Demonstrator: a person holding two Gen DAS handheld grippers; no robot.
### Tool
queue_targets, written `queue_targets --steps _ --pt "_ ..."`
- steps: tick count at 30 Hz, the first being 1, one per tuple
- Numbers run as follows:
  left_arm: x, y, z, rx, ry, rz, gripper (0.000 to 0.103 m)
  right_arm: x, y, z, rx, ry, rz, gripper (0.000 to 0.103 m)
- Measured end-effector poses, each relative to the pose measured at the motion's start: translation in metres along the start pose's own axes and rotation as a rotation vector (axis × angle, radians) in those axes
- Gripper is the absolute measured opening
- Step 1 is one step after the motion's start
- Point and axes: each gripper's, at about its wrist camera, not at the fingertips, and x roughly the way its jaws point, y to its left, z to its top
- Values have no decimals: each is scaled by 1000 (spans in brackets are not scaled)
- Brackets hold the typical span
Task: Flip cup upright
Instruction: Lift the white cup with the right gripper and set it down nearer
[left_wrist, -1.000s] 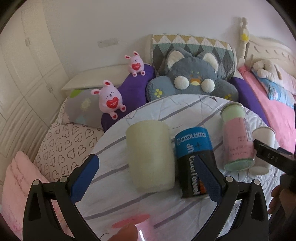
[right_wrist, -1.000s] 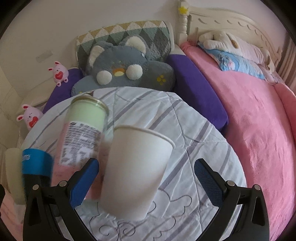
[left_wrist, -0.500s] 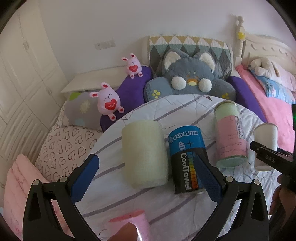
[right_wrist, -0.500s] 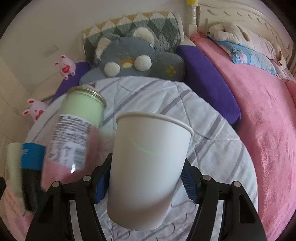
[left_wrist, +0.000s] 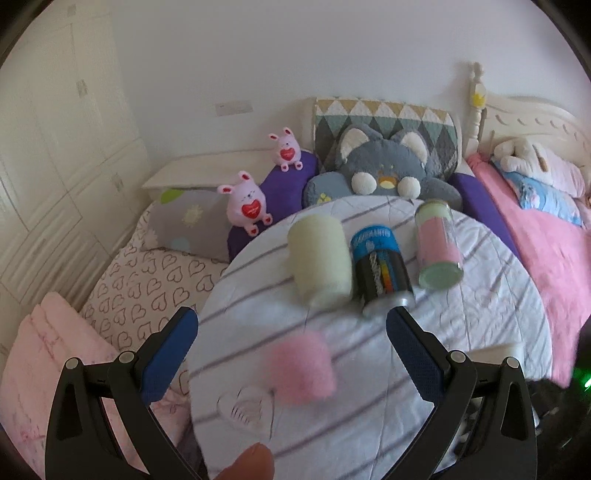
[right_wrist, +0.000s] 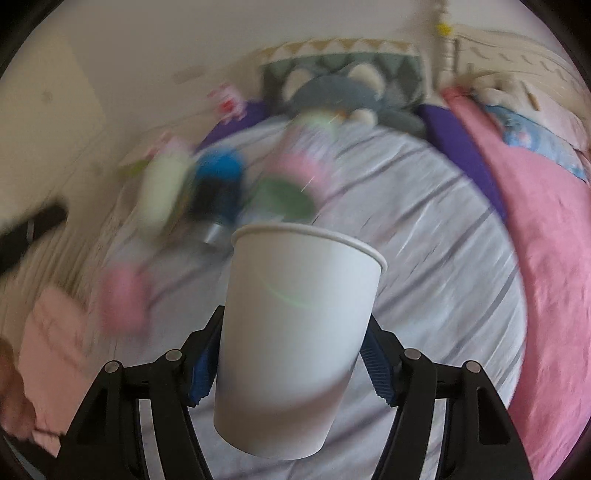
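Paper cup (right_wrist: 299, 332) grasped upright by the right gripper (right_wrist: 291, 358).
Left gripper (left_wrist: 291, 350) spread wide and empty above the round table (left_wrist: 480, 332); background blurred.

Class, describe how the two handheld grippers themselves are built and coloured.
Both the left gripper and the right gripper have black, angular frames with triangular cut-outs and silver round bolts. Their fingers carry blue textured pads. No cables show.
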Motion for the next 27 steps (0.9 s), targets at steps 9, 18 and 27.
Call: queue_targets --steps 9,18,27 --pt "-32 23 -60 -11 23 31 103 25 42 -54 -76 26 -21 68" --pt "-68 39 -85 -58 -6 54 103 -9 35 -68 -42 -55 34 85" --pt "-113 24 -114 -50 -65 21 103 -88 19 -102 -33 -233 -32 85"
